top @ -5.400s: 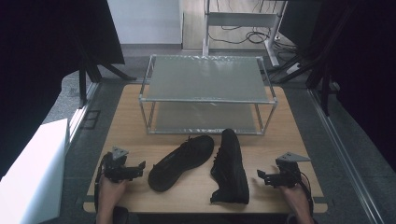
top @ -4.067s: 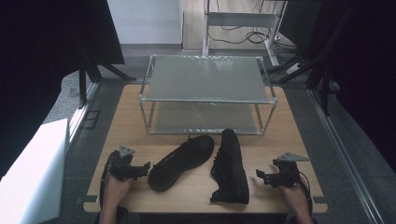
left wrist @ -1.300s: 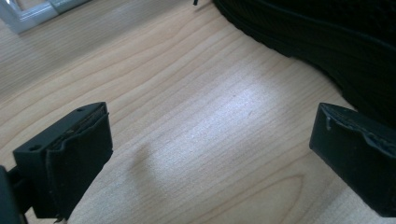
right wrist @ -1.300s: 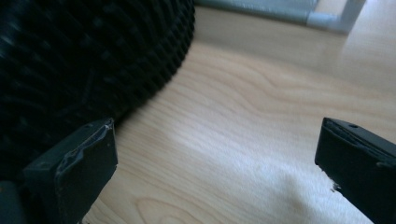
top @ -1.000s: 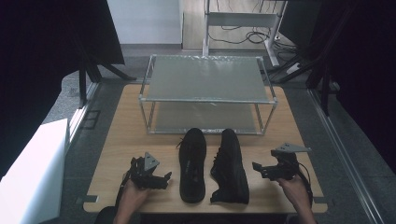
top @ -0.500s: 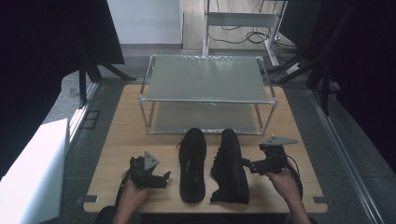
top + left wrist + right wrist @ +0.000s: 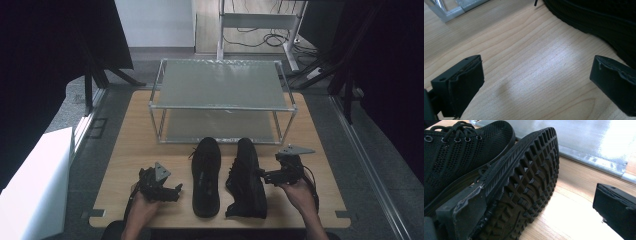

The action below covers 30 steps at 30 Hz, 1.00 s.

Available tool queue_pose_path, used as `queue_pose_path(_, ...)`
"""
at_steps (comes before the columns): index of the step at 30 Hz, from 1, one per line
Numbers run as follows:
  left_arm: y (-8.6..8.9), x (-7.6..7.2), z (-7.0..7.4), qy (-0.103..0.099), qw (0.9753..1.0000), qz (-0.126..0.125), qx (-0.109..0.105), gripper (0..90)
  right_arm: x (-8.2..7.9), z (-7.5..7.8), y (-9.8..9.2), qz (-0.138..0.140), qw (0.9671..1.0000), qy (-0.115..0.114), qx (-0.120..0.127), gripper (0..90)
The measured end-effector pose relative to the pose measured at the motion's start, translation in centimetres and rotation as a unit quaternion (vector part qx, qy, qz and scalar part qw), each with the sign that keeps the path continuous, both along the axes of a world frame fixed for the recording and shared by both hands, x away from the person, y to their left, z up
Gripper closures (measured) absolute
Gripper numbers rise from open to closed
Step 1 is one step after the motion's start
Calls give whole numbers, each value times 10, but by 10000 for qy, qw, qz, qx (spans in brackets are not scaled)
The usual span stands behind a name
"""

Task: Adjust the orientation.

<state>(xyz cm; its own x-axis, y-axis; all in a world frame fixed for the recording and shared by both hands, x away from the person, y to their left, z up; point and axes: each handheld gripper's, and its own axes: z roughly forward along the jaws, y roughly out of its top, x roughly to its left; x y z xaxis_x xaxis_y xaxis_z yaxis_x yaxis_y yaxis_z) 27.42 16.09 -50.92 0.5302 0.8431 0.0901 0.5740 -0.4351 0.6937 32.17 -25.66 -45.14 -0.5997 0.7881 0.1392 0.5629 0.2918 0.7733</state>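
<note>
Your left gripper [image 7: 172, 191] sits just left of the upright shoe [image 7: 206, 176], jaws spread wide over bare table [image 7: 125, 155], holding nothing; your right gripper [image 7: 264, 176] is at the tipped shoe [image 7: 246, 177], which lies on its side just right of the upright shoe, jaws apart, one pad [image 7: 469, 205] against the tread, the other clear; beyond both shoes' toes stands the metal rack [image 7: 222, 82].

Wooden table [image 7: 320, 135] — bearing two black shoes [image 7: 206, 175] and a metal rack [image 7: 222, 87].
</note>
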Motion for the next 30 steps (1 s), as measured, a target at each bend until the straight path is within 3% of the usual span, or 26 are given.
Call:
queue_pose_path(11, 0, 1, -2, 94, 9999, 90, 72, 0, -5, -1, -26, -404, 9991, 14, 146, 0)
queue_pose_path(13, 0, 1, -3, 127, 9998, 85, 98, 0, -8, -3, -40, -616, 9978, 30, 238, 0)
queue_pose_path(19, -1, 1, -3, 144, 9998, 70, 111, 0, -13, -7, -59, -848, 9961, -8, 238, 25)
queue_pose_path(23, -2, 2, -4, 163, 9998, 61, 113, 0, -12, -16, -72, -948, 9940, 137, 534, 28)
queue_pose_path(25, -2, 2, -4, 176, 9998, 58, 112, 0, -12, -18, -75, -963, 9936, 151, 566, 28)
queue_pose_path(28, -2, 2, -4, 185, 9997, 60, 115, 0, -12, -19, -78, -980, 9934, 179, 569, 37)
queue_pose_path(30, -2, 1, -4, 193, 9997, 56, 112, 0, -12, -22, -81, -1055, 9933, 193, 436, 86)
